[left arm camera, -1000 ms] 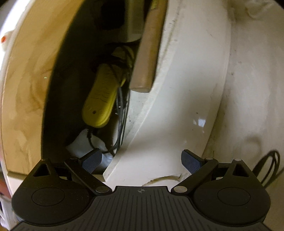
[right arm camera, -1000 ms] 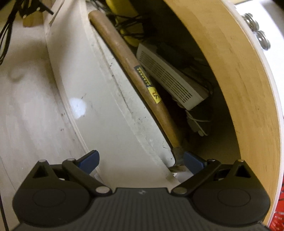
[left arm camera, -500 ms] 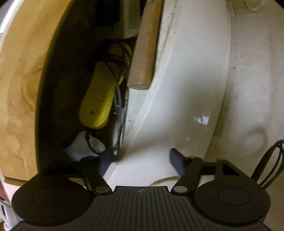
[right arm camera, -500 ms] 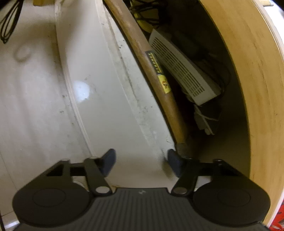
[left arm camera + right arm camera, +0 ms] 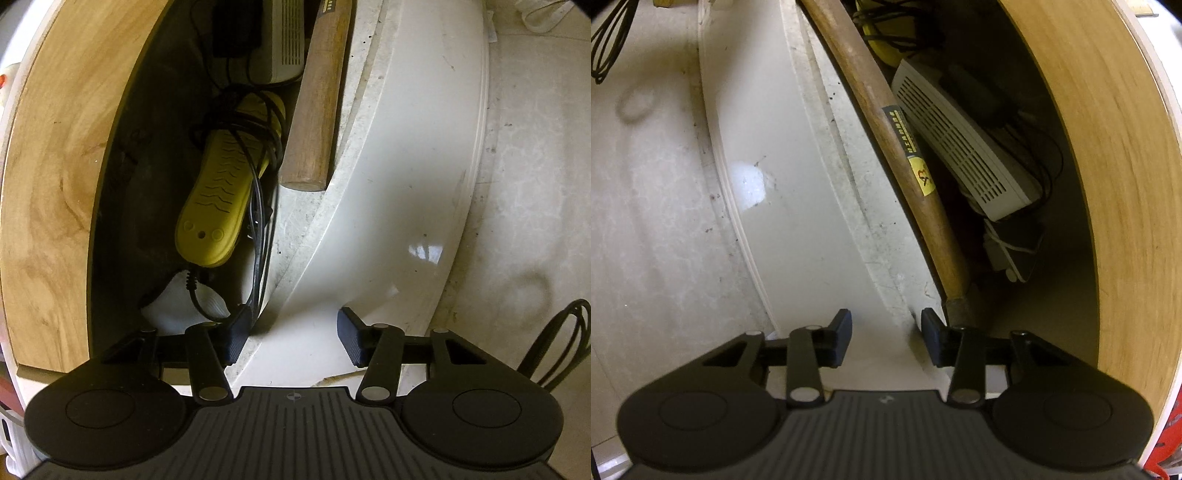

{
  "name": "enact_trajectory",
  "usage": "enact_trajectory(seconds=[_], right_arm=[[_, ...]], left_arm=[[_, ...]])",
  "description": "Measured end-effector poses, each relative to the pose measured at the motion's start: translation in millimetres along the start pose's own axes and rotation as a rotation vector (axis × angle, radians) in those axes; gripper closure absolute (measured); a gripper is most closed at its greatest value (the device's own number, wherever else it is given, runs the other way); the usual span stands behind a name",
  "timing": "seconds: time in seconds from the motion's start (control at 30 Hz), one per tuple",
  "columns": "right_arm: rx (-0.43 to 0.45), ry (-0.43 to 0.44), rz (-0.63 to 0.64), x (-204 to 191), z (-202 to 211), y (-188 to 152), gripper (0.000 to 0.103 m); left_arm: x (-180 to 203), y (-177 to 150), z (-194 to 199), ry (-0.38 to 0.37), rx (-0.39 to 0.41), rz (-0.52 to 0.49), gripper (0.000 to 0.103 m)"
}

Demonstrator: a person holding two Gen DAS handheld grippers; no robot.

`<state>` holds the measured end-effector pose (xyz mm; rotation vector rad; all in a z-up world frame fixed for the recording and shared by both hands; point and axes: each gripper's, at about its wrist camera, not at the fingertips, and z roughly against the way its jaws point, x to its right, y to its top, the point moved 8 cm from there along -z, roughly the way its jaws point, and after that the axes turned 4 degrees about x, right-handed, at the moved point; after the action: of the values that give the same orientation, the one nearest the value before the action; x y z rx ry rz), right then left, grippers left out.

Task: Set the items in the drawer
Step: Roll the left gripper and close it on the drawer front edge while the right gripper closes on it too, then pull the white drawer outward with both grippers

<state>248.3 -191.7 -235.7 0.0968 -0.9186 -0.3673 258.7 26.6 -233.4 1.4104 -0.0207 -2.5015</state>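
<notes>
Both hand-held grippers (image 5: 291, 338) (image 5: 886, 338) straddle the white drawer front (image 5: 388, 206), jaws parted.

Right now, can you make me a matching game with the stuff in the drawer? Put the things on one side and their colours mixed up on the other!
Things:
1. hammer handle
2. shoe dryer
3. vented box
4. cable

Colours:
A. yellow
B. black
C. brown wood
D. white

Pairs: 1-C, 2-A, 3-D, 4-B
</notes>
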Motion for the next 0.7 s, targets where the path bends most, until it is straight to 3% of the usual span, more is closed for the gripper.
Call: enact_trajectory(seconds=[0.7], right_arm=[[-0.021, 0.051, 0.037, -24, 37, -9, 0.062]], left_arm=[[18, -6, 41, -0.035, -0.043, -0.008, 0.055]])
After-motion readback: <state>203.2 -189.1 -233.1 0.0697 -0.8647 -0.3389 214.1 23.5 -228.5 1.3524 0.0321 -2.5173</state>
